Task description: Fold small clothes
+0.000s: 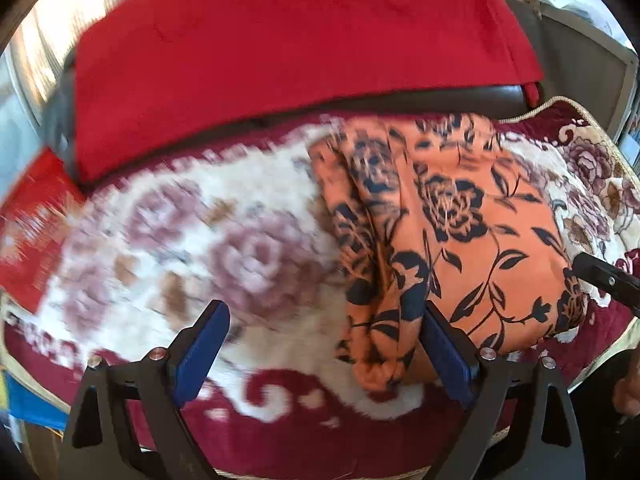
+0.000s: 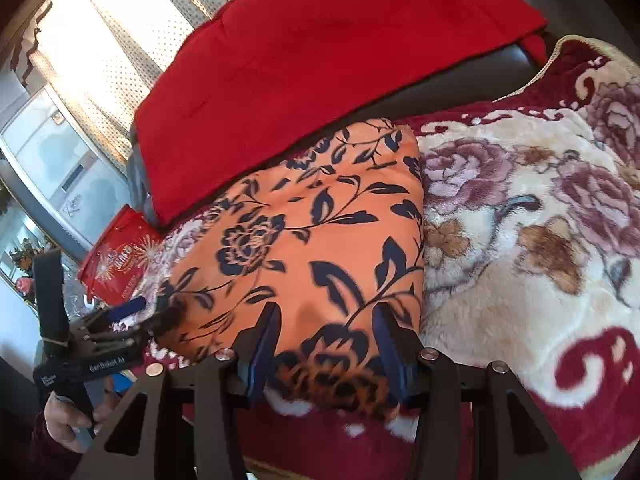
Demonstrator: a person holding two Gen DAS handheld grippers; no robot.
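An orange garment with dark blue flowers (image 1: 460,232) lies folded on a cream and maroon floral blanket (image 1: 200,240). My left gripper (image 1: 324,344) is open at the garment's left edge; its right finger (image 1: 444,356) touches the cloth and its left finger is over bare blanket. The garment also shows in the right wrist view (image 2: 320,232). My right gripper (image 2: 328,344) is open, with its jaws either side of the garment's near edge. The left gripper (image 2: 136,308) shows at the garment's far left corner in the right wrist view.
A red cloth (image 1: 288,48) covers a dark sofa back behind the blanket. A red printed packet (image 2: 116,256) lies left of the garment. Curtains and a window (image 2: 100,40) stand behind. The blanket (image 2: 540,220) stretches out to the right.
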